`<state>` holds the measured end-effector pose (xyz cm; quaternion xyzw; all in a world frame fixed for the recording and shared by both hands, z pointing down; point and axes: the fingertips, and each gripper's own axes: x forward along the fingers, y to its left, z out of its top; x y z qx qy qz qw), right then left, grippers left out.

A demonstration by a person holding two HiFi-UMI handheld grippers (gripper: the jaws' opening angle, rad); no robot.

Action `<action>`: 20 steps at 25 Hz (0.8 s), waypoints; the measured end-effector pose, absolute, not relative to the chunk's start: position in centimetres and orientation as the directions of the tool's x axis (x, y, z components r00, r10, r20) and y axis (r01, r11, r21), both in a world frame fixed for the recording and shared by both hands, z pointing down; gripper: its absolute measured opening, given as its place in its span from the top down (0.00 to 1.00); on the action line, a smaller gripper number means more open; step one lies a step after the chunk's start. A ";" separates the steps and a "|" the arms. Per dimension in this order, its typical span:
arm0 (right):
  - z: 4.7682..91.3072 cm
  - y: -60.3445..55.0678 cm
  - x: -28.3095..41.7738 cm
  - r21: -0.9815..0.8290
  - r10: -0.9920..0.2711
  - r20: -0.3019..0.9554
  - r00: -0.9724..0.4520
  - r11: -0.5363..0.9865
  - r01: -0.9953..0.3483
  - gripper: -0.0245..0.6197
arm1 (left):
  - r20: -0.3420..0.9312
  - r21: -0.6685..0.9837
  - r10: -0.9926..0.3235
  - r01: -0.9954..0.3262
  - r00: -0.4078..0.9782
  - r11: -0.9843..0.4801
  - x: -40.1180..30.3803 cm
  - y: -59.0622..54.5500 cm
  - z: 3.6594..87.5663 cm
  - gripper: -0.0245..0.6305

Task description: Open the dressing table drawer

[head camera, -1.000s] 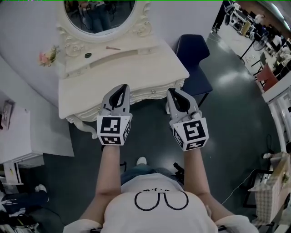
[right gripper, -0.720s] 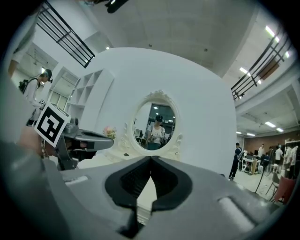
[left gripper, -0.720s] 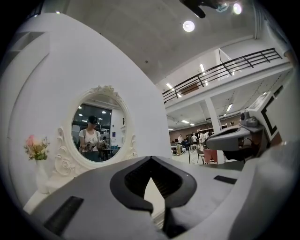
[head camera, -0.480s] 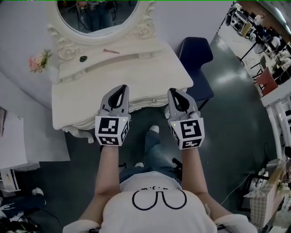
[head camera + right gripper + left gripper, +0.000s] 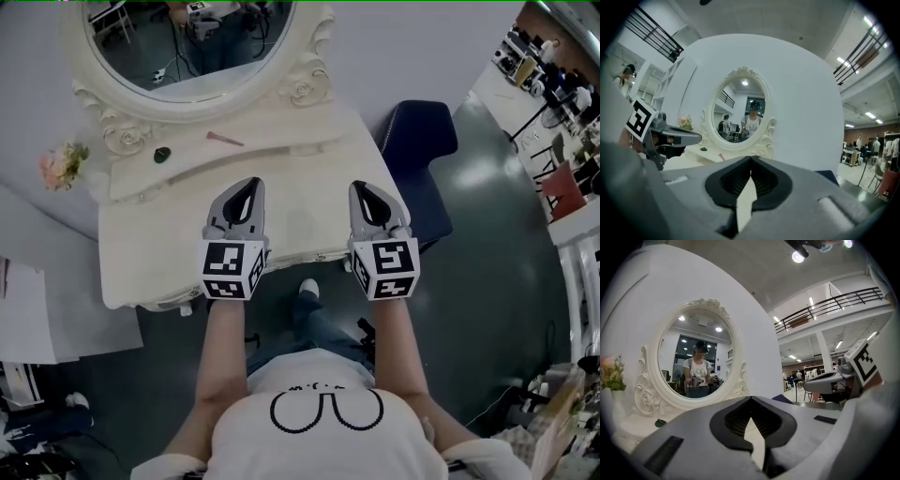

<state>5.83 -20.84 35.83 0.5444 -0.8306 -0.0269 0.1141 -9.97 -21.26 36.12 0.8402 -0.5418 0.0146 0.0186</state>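
Observation:
The cream dressing table [image 5: 159, 253] stands in front of me under its oval mirror [image 5: 192, 42]. Its drawer front is almost wholly hidden under the tabletop's front edge; only a small knob [image 5: 322, 255] shows there. My left gripper [image 5: 246, 187] hovers over the front of the tabletop, left of centre, jaws shut on nothing. My right gripper [image 5: 368, 190] is level with it at the right, also shut and empty. In the left gripper view the left gripper [image 5: 750, 398] points at the mirror [image 5: 696, 359]. The right gripper [image 5: 751, 158] faces the mirror [image 5: 743, 112] too.
A dark blue chair [image 5: 422, 159] stands close against the table's right side. On the back shelf lie a pink stick [image 5: 225, 139] and a small dark green thing [image 5: 162, 154]; pink flowers [image 5: 58, 167] are at far left. My foot [image 5: 307, 289] is under the front edge.
I have stepped toward the table, which now sits lower and larger in the head view. Both grippers moved forward from in front of its edge to over the tabletop, still shut.

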 end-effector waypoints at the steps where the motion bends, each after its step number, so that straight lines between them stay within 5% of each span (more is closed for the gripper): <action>1: 36.2 -22.4 5.9 0.166 -0.907 0.166 -0.388 0.413 -0.895 0.97 | 0.050 0.017 -0.911 -0.912 0.410 -0.410 -9.7 -22.7 36.3 0.96; 3: 37.3 -25.4 6.0 0.153 -0.897 0.184 -0.403 0.431 -0.889 0.93 | 0.060 0.019 -0.913 -0.915 0.404 -0.404 -9.2 -25.5 36.7 0.96; 9: 41.5 -33.9 5.6 0.049 -0.847 0.286 -0.448 0.479 -0.876 0.36 | 0.098 0.038 -0.918 -0.923 0.385 -0.383 -8.2 -33.7 38.3 0.96; 20: 49.7 -41.3 6.3 -0.086 -0.758 0.481 -0.441 0.459 -0.884 0.36 | 0.203 0.089 -0.905 -0.928 0.373 -0.363 -7.1 -40.6 43.5 0.96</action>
